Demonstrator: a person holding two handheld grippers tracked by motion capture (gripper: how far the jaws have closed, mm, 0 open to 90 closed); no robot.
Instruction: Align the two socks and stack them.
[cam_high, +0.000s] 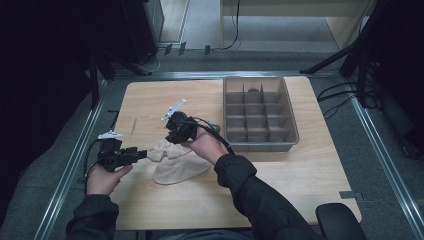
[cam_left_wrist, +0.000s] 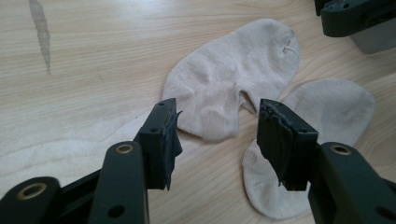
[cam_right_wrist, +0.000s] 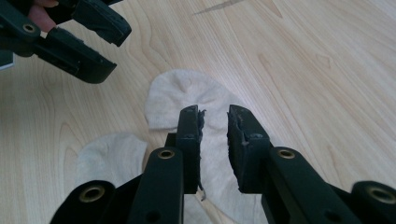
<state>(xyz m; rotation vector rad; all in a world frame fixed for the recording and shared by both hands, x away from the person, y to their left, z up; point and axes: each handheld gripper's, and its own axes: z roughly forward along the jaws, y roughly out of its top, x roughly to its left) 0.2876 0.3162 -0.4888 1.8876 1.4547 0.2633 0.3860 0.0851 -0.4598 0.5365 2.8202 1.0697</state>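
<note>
Two beige socks lie overlapped on the wooden table, the upper sock (cam_high: 162, 148) (cam_left_wrist: 233, 74) (cam_right_wrist: 187, 93) partly over the lower sock (cam_high: 180, 170) (cam_left_wrist: 331, 109) (cam_right_wrist: 112, 149). My left gripper (cam_high: 143, 154) (cam_left_wrist: 217, 126) points level at the socks from the left, its jaws open with a wide gap, just short of the upper sock's edge. My right gripper (cam_high: 173, 139) (cam_right_wrist: 214, 116) hovers over the upper sock, tilted down, its jaws a narrow gap apart with nothing between them. In the right gripper view, the left gripper (cam_right_wrist: 116, 52) is at the top left.
A grey plastic organiser box (cam_high: 260, 147) with several compartments stands at the table's back right; a dark item (cam_high: 254, 90) lies in one far compartment. A dark streak (cam_left_wrist: 41, 32) marks the wood left of the socks. Bare table (cam_high: 300, 175) lies to the right.
</note>
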